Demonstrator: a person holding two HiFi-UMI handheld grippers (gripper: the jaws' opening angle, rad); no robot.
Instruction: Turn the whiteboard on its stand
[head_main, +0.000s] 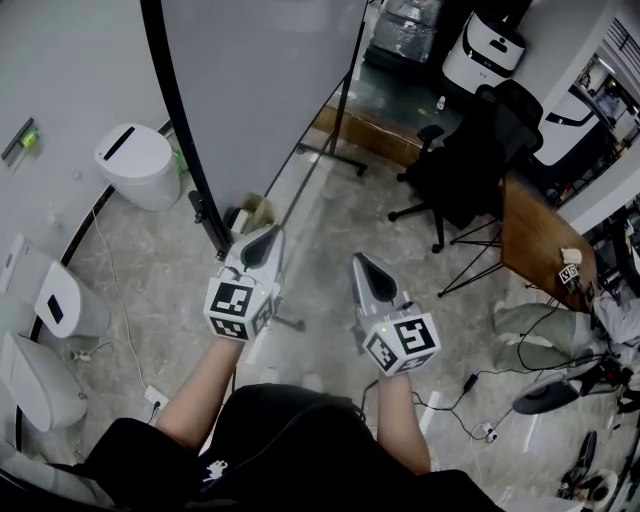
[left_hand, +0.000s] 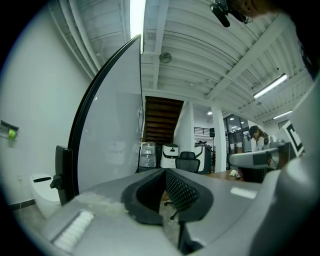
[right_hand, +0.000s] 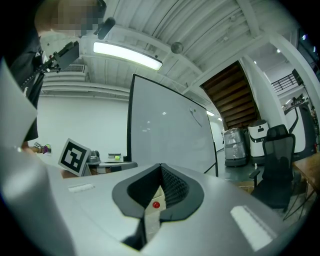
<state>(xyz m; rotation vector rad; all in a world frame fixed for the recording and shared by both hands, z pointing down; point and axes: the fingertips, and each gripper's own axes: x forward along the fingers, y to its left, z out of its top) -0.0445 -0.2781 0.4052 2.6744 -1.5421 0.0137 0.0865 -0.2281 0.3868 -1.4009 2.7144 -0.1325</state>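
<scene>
The whiteboard (head_main: 262, 90) is a big pale grey panel in a black frame (head_main: 186, 150), standing on a thin black stand (head_main: 338, 120) straight ahead of me. In the head view my left gripper (head_main: 271, 234) points at the board's lower edge, close to the black clamp on the frame, with its jaws shut and nothing in them. My right gripper (head_main: 359, 261) is beside it to the right, also shut and empty, a little short of the board. The left gripper view shows the whiteboard (left_hand: 112, 120) edge-on to the left of the left gripper (left_hand: 164, 173). The right gripper view has the whiteboard (right_hand: 167, 125) face-on behind the right gripper (right_hand: 161, 167).
A black office chair (head_main: 470, 160) and a wooden table (head_main: 535, 240) stand to the right. A white bin (head_main: 140, 165) and white units (head_main: 65, 300) line the left wall. Cables and a power strip (head_main: 480, 430) lie on the floor at right. A white robot (head_main: 485, 45) is parked behind.
</scene>
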